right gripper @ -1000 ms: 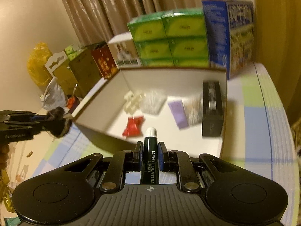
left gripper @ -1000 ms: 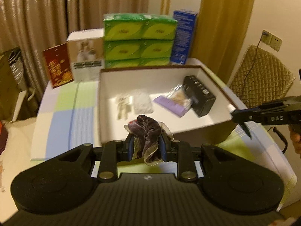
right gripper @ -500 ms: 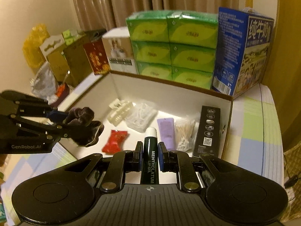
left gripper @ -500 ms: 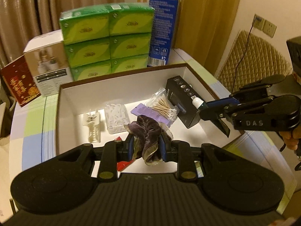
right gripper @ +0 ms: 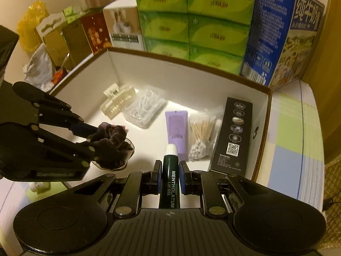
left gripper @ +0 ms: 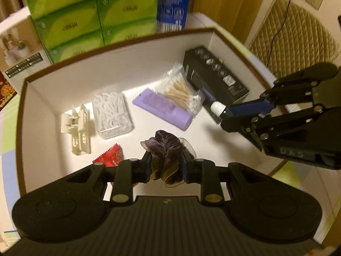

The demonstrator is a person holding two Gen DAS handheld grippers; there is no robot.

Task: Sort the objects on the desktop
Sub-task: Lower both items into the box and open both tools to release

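Note:
My left gripper (left gripper: 166, 166) is shut on a dark purple velvet scrunchie (left gripper: 167, 149) and holds it above the front of the open white box (left gripper: 38, 98). It also shows in the right wrist view (right gripper: 110, 140). My right gripper (right gripper: 169, 177) is shut on a dark green lip gel tube (right gripper: 170, 181) with a white cap, above the box's front right part. In the left wrist view the tube's cap (left gripper: 217, 107) points into the box from the right.
In the box lie a cream hair clip (left gripper: 77, 121), a clear case of floss picks (left gripper: 111, 112), a red packet (left gripper: 109, 155), a purple tube (left gripper: 162, 108), a bag of cotton swabs (left gripper: 181, 91) and a black carton (left gripper: 215, 76). Green tissue packs (right gripper: 191, 17) and a blue carton (right gripper: 281, 32) stand behind.
Both grippers have moved forward and come over the box, each with its object still held. The box's contents have not moved.

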